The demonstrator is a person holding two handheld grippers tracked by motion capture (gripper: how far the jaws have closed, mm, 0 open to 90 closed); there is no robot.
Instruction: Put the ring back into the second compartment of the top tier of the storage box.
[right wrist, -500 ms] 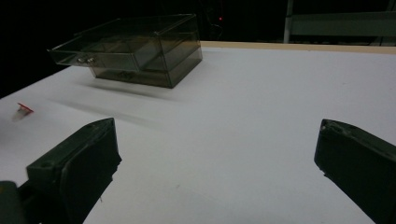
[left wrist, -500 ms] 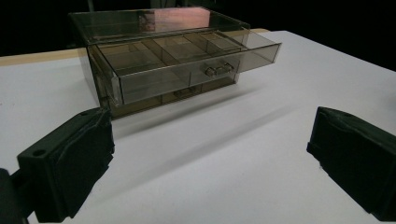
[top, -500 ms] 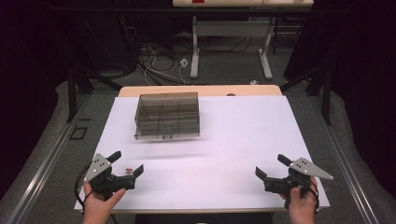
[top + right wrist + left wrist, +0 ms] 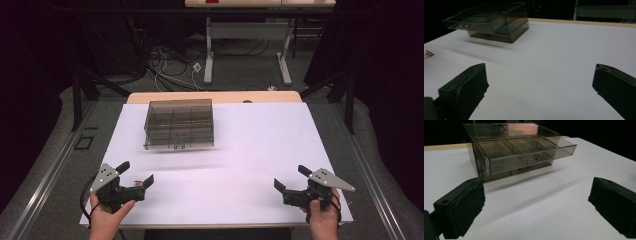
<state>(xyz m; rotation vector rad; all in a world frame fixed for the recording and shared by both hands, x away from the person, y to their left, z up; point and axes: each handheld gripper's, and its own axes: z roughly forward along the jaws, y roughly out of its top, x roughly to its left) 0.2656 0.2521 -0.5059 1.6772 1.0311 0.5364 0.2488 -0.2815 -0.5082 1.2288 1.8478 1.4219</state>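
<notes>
At the near left corner of the white table [image 4: 260, 145], the left gripper [image 4: 134, 176] is held low over the surface with its jaws spread wide apart and nothing between them; a small red-and-white object [image 4: 427, 54] is seen just beside it. A smoky transparent drawer box [image 4: 179, 124] is set toward the far left of the table, well apart from both grippers, its top drawer [image 4: 524, 153] pulled partly out. At the near right, the right gripper [image 4: 291, 178] is likewise held with jaws wide apart and empty.
</notes>
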